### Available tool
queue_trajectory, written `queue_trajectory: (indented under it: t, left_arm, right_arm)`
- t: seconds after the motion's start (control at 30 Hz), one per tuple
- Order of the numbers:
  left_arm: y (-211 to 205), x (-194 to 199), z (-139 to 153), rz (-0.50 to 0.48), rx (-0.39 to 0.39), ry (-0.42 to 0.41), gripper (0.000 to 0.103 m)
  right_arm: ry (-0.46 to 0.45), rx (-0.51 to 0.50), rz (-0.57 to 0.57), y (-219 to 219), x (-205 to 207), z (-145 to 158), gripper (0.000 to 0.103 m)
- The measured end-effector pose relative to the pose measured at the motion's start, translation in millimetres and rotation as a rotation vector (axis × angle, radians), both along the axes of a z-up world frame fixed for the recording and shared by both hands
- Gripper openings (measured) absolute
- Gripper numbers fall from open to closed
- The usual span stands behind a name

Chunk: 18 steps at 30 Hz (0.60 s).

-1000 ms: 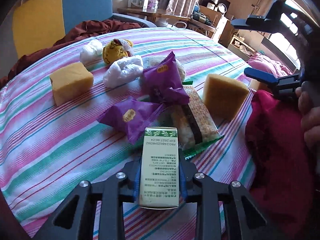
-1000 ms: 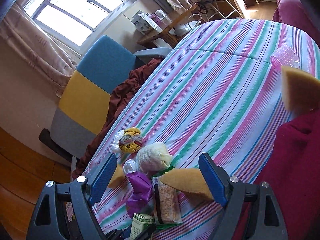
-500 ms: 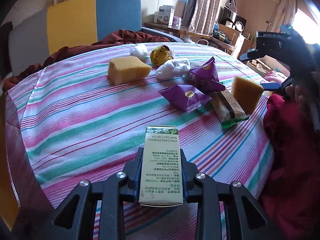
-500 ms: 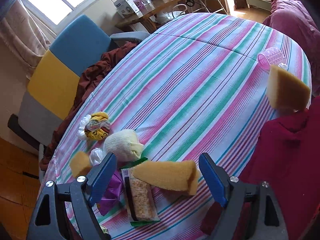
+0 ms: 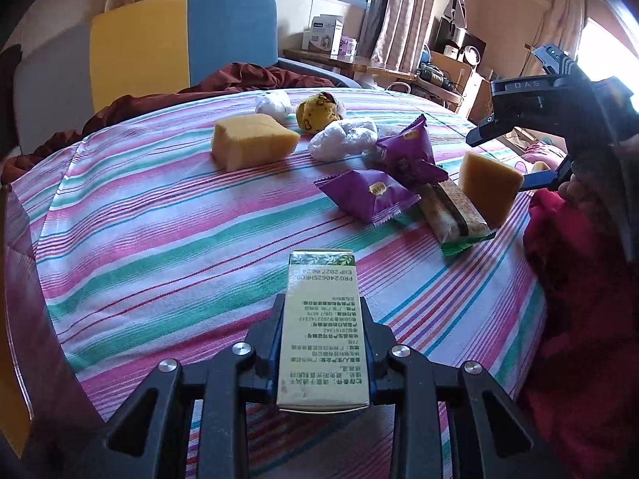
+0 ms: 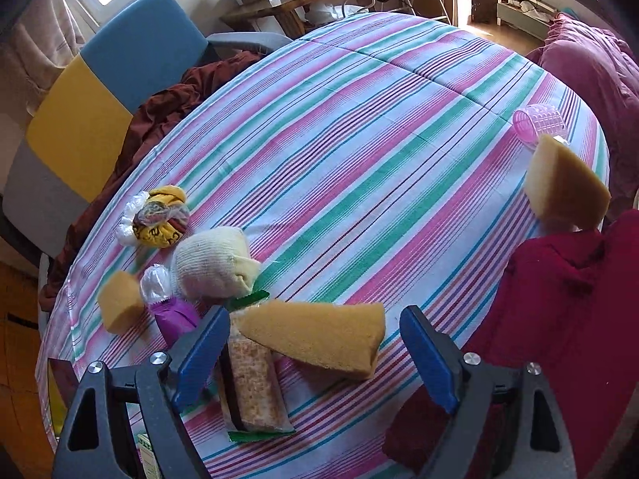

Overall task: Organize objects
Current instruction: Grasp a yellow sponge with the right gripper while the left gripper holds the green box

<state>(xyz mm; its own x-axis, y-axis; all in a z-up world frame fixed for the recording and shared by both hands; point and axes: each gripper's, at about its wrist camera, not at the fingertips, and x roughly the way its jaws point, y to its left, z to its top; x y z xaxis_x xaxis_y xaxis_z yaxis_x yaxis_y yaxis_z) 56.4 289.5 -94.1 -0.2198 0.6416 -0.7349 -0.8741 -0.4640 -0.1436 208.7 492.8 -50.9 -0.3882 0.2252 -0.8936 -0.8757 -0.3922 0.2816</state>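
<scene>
The left gripper pinches a light, stiff carton by its long sides. The right gripper, spread, hangs above a soft sponge wedge; squeeze its broad faces.

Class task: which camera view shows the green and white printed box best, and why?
The left wrist view. There the printed box fills the lower centre, clamped in the left hand-held gripper, its label readable. The right wrist view shows only a corner of it at the bottom edge.
</scene>
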Motion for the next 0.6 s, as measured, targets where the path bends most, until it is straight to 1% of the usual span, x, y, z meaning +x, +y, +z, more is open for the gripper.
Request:
queue_trajectory:
  t: [0.23,0.37,0.53,0.57,0.6]
  left_arm:
    - [-2,0,0,0.003,0.007,-0.006,0.032]
    - [-2,0,1,0.004,0.011,-0.013,0.032]
    - [-2,-1,0,0.004,0.011,-0.007,0.032]
    - [-2,-1,0,0.004,0.011,-0.006,0.032]
    - [-2,-1,0,0.005,0.010,-0.006,0.032]
  right_arm:
    - [-0.046,-0.013,0.033,-2,-9,-4,0.089]
    - [-0.071,-0.014,0.031,-1,-11,-6,0.089]
    - [-0.135,-0.018,0.054,-1,-19,-11,0.088]
    - [-0.145,-0.019,0.063,-1,-20,-12,0.087]
    - [-0.157,-0.015,0.069,-2,-22,-12,0.073]
